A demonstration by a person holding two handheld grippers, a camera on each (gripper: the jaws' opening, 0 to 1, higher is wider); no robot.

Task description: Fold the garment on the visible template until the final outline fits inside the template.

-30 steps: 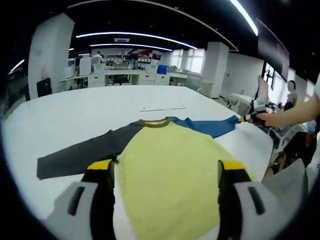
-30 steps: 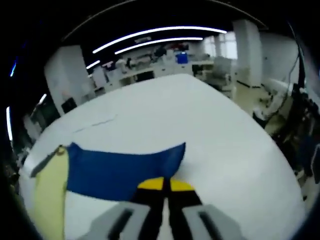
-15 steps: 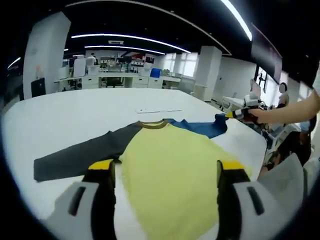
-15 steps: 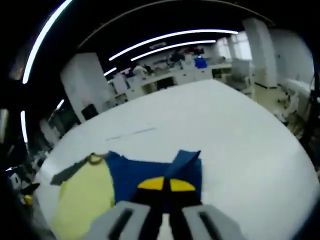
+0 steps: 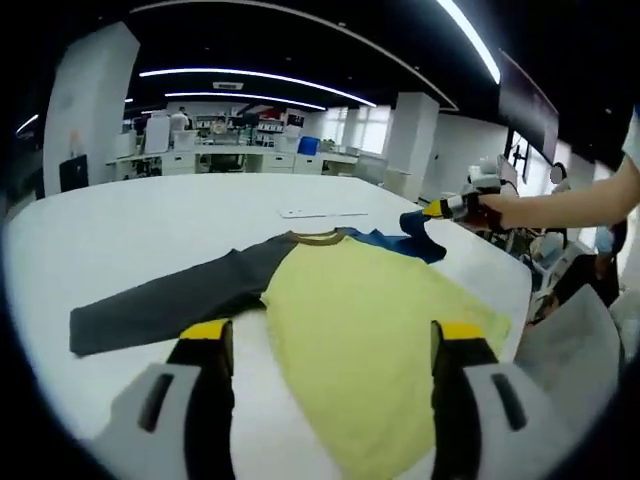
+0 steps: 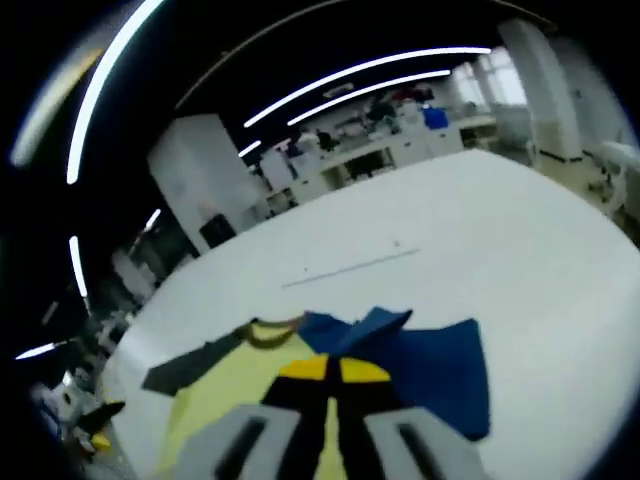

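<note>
One garment [image 5: 360, 330] with one yellow body, one grey sleeve [image 5: 165, 305] and one blue sleeve [image 6: 425, 370], two grippers, left gripper [image 5: 325, 345] and right gripper [image 6: 326, 368], on one white table [image 5: 150, 225].

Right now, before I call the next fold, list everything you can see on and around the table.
shirt: one, yellow body, flat on table
grey sleeve: one, spread flat
blue sleeve: one, lifted, folding toward collar
table: one, white
thin strip: one, pale, beyond collar
desks: several, white, background
left gripper: open, over shirt hem
right gripper: shut on blue sleeve
person's arm: holding right gripper
</note>
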